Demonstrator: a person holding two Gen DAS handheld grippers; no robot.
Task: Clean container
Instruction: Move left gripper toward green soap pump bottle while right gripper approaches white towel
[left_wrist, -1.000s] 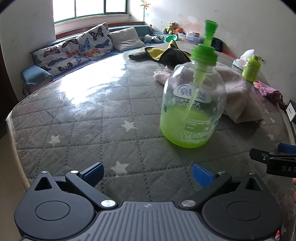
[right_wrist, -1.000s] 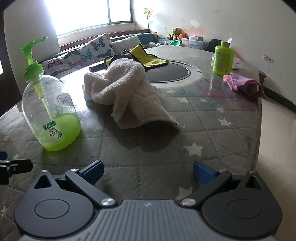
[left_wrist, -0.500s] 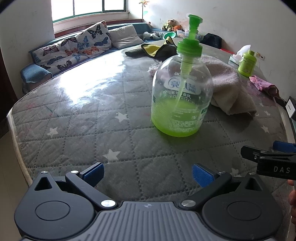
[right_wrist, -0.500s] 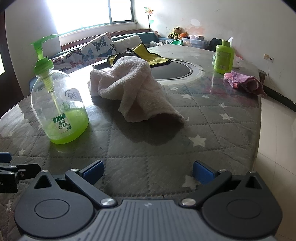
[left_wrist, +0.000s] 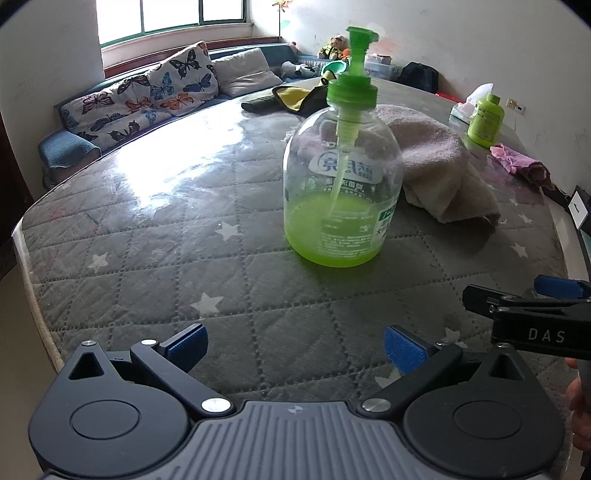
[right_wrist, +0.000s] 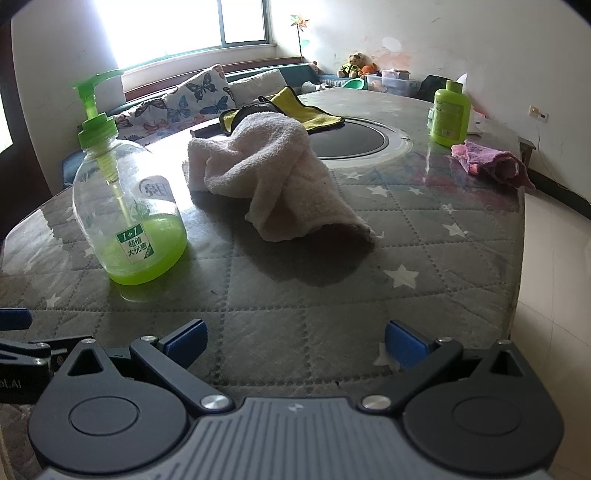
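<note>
A clear pump bottle (left_wrist: 341, 199) with green liquid in its lower part stands upright on the round table (left_wrist: 147, 236). The same pump bottle (right_wrist: 127, 218) shows at the left of the right wrist view. A crumpled pale towel (right_wrist: 273, 177) lies behind and to its right; this towel (left_wrist: 443, 173) is partly hidden by the bottle in the left wrist view. My left gripper (left_wrist: 295, 345) is open and empty, short of the bottle. My right gripper (right_wrist: 295, 339) is open and empty too, facing the towel from a distance. The right gripper (left_wrist: 524, 314) appears side-on at the left view's right edge.
A small green bottle (right_wrist: 450, 112), a pink cloth (right_wrist: 491, 162) and a yellow-black cloth (right_wrist: 295, 110) lie farther back. A dark round inset (right_wrist: 351, 142) marks the table's middle. A window seat with butterfly cushions (left_wrist: 144, 99) lines the wall. The table edge (right_wrist: 517, 258) drops to floor at right.
Both grippers have drawn back toward the near table edge, so the bottle and towel look farther off. Both stayed open; nothing was picked up.
</note>
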